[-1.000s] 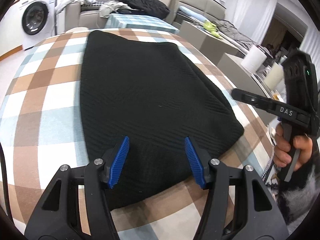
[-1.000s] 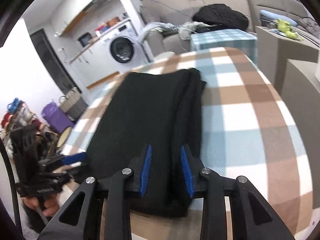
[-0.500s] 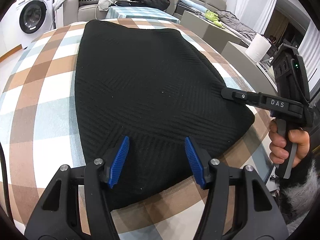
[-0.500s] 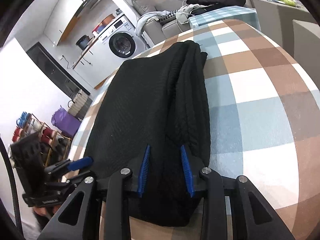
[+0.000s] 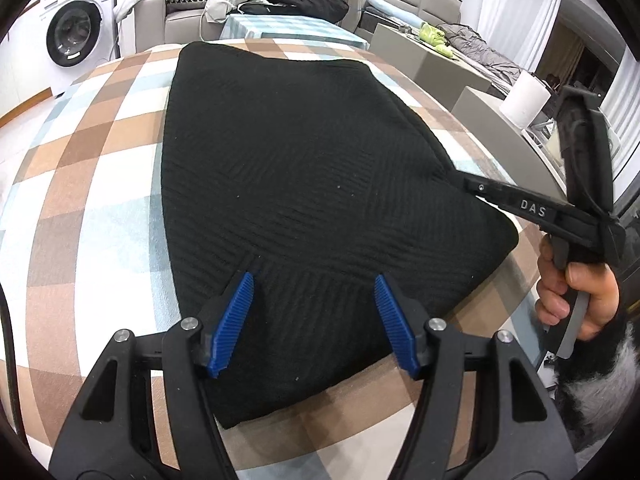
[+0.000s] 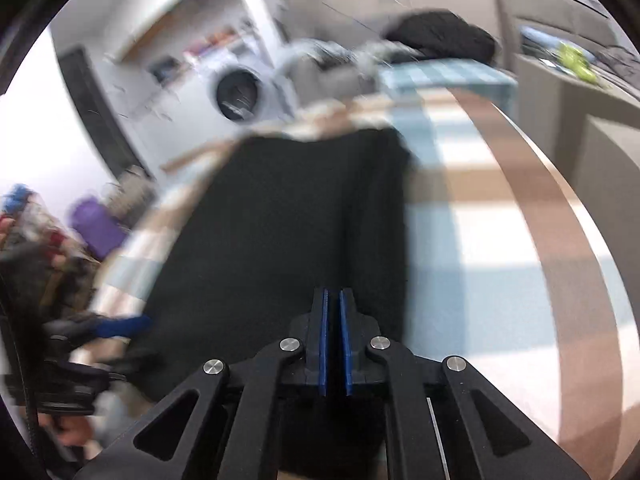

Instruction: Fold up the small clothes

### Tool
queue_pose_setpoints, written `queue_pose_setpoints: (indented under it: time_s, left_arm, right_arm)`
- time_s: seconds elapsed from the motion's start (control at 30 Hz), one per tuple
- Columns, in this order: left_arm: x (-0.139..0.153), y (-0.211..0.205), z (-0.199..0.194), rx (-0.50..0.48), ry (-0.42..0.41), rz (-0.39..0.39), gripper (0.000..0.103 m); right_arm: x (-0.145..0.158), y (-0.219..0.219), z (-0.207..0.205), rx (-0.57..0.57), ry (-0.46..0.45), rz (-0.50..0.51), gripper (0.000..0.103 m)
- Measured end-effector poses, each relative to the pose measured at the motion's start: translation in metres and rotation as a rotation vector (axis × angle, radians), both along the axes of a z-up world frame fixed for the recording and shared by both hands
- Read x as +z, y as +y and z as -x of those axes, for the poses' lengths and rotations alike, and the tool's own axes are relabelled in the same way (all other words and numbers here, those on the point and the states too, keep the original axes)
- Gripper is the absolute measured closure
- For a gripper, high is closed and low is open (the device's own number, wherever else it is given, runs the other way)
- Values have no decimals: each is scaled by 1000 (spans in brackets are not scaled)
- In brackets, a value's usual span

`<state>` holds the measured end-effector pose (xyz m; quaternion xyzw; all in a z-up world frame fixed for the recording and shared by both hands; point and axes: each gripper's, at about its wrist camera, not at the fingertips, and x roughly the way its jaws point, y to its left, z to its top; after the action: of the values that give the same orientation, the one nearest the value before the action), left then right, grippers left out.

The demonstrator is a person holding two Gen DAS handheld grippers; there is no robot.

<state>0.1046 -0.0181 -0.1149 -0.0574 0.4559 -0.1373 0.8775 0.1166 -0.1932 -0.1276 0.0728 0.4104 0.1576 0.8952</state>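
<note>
Nearest me, the left gripper [image 5: 314, 322] hangs over the near end of the black knit [image 5: 304, 184], its blue pads [image 5: 234, 324] spread apart, having just widened a little, with cloth below them but not pinched. At the knit's right edge the right gripper [image 6: 335, 344] has just snapped together, its pads all but touching and nipping the fabric there, a hand [image 5: 576, 296] around its grip. The knit lies flat along the checked table [image 5: 92, 184]; beyond stand a washer [image 5: 74, 38] and a sofa [image 5: 256, 4] heaped with clothes.
</note>
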Motion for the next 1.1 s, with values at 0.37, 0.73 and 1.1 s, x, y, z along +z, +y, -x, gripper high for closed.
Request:
queue_pose_setpoints:
  time_s: [0.37,0.73,1.1]
  left_arm:
    - [7,10,3,18,-18,36,42]
    - [-1,-21,5,-86,-7,16,42]
    - [-3,-16,-3,-80,0,46,42]
  right_arm:
    - [10,-15,13,27,21,-93,83]
    - [0,-20,31,145,99,-246,71]
    - [-5,0,35,182,81,-32,96]
